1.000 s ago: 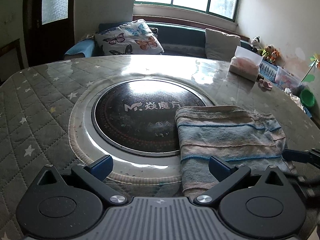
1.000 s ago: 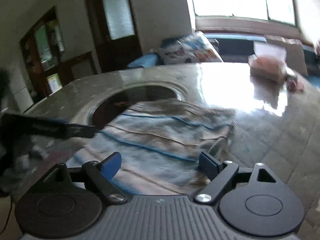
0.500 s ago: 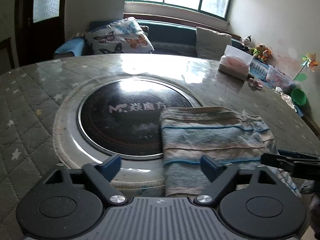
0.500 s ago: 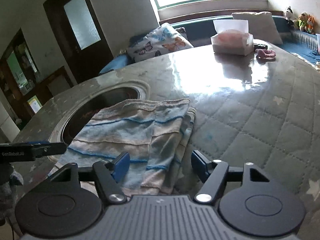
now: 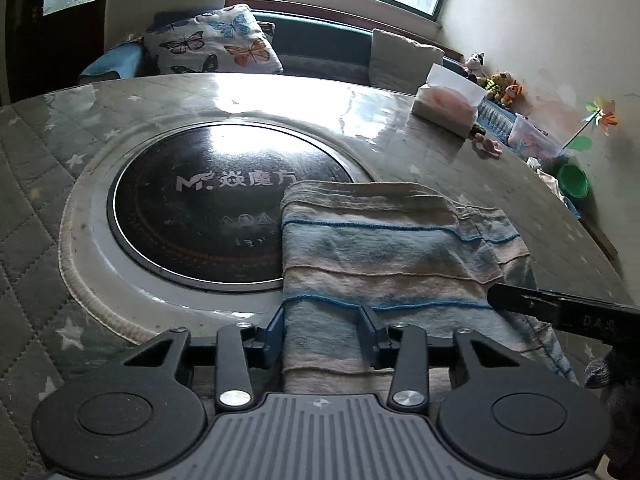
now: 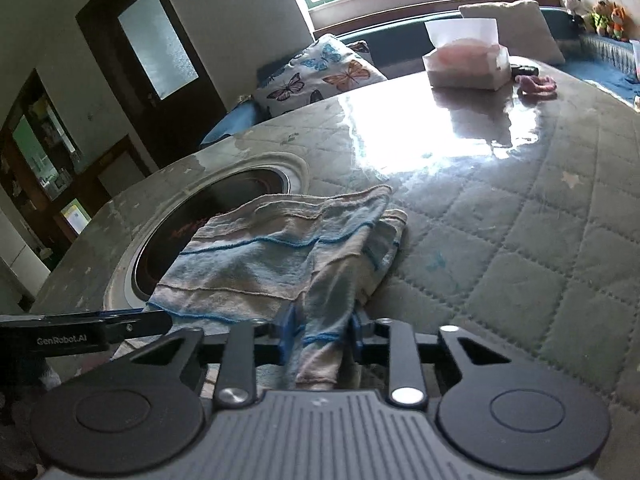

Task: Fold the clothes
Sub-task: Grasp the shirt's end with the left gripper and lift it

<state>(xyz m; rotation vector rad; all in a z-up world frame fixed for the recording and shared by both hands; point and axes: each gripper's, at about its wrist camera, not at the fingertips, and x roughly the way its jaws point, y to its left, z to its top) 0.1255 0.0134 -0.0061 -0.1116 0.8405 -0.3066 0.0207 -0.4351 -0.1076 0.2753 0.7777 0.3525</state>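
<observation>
1. The striped cloth (image 5: 384, 248) is lying folded on the quilted surface (image 5: 36, 184), its left part overlapping the black round cooktop (image 5: 200, 216) set into the middle of that surface.
2. The left hand-held gripper (image 5: 322, 330) is sitting at 6 o'clock in its own view, its blue fingers (image 5: 274, 332) standing partly apart astride the cloth's near left corner; one finger is just outside the left edge and the other is resting on the fabric, not pinching it.
3. The right hand-held gripper (image 6: 322, 330) is clamping a bunched strip of the cloth (image 6: 280, 256) at the near right corner, with its fingers (image 6: 289, 330) pressing in from both sides.
4. In the left view, the right tool is reaching in from 4 o'clock over the cloth's right edge.
5. A tissue box (image 6: 466, 60) is standing at the far side of the surface, around 1 o'clock in the right view, with a butterfly cushion (image 5: 212, 42) lying behind the surface at 11 o'clock in the left view.
</observation>
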